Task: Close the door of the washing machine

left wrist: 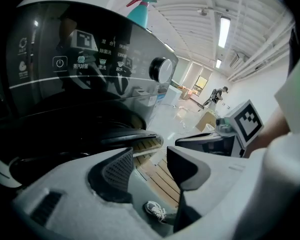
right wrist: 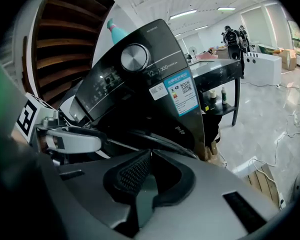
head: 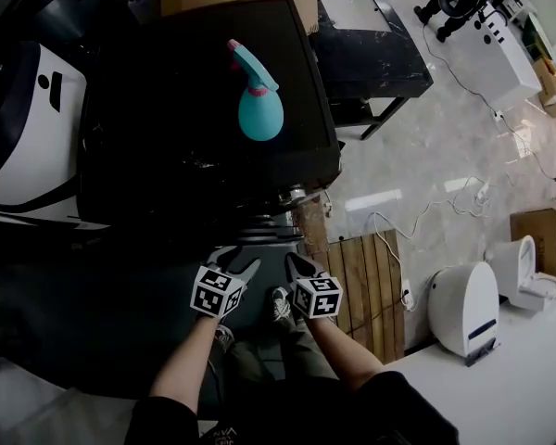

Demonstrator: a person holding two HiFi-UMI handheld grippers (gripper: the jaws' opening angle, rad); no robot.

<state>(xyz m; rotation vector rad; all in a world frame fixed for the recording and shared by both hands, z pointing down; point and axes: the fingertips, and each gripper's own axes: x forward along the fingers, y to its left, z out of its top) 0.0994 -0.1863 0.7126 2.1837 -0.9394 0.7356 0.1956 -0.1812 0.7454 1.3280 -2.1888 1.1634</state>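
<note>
Left gripper (left wrist: pixel 150 160) jaws stand apart, empty; right gripper (right wrist: pixel 150 153) jaws are pinched together on nothing, both low before the washing machine (head: pixel 204 146), spray bottle (head: pixel 258 98) on top.

Black top of the washing machine (head: pixel 157 109) fills the head view, and one teal spray bottle (head: pixel 258 100) with a pink collar stands upright on it, toward one o'clock of the top's middle. Pale glossy floor (head: pixel 445 146) lies all around. At four o'clock from the machine a slatted wooden pallet (head: pixel 366 286) lies flat; a white cable (head: pixel 417 213) trails at three o'clock, and a cardboard box (head: pixel 540 235) sits beyond it.
</note>
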